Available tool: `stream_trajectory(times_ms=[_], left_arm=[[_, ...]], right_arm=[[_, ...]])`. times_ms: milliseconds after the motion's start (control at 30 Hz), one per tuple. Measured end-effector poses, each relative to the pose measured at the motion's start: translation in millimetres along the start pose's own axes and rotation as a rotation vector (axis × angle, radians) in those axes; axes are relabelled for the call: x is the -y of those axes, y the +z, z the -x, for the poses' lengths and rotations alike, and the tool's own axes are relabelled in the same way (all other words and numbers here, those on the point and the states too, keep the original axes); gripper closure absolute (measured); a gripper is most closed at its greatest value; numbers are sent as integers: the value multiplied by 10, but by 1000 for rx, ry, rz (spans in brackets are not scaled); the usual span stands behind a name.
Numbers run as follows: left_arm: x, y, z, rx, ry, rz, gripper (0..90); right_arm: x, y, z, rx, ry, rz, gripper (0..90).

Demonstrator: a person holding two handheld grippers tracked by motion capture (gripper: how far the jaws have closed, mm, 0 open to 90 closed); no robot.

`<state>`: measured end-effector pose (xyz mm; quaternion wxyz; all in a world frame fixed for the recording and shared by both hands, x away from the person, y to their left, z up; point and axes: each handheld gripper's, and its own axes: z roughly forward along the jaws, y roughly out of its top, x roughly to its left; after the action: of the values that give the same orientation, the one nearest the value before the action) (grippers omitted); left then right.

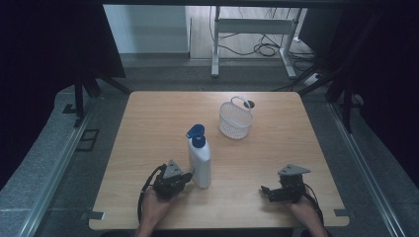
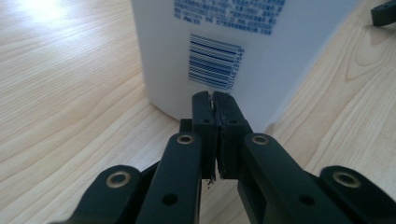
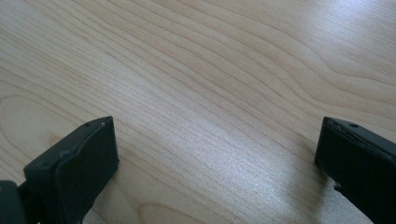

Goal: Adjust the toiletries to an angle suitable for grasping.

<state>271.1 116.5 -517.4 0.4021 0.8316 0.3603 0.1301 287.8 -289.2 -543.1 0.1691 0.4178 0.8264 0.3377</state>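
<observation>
Two claws: left claw [image 2: 214, 95] together near glossy white bottle [image 2: 224, 42]; right claw [image 3: 217, 135] apart.

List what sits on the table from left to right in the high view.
Left gripper → white bottle with blue cap → white wire basket → right gripper.

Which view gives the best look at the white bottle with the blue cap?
The high view: the white bottle stands whole and upright beside the shut left gripper. The left gripper view shows its lower body and barcode close up. The right gripper view shows bare table between open jaws.
</observation>
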Motion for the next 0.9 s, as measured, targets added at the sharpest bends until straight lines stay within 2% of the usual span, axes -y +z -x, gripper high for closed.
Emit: stream_trajectory(times_ms=[367, 600, 633, 900], left_arm=[[-44, 123, 132, 44, 23, -15, 858], [-64, 152, 162, 69, 18, -11, 853], [-72, 176, 163, 80, 6, -5, 852], [-84, 196, 189, 70, 22, -10, 842]], right_arm=[[-1, 2, 0, -1, -2, 1, 0], [-2, 3, 0, -3, -4, 1, 0], [-3, 4, -1, -3, -4, 1, 0], [-4, 5, -2, -4, -4, 1, 0]])
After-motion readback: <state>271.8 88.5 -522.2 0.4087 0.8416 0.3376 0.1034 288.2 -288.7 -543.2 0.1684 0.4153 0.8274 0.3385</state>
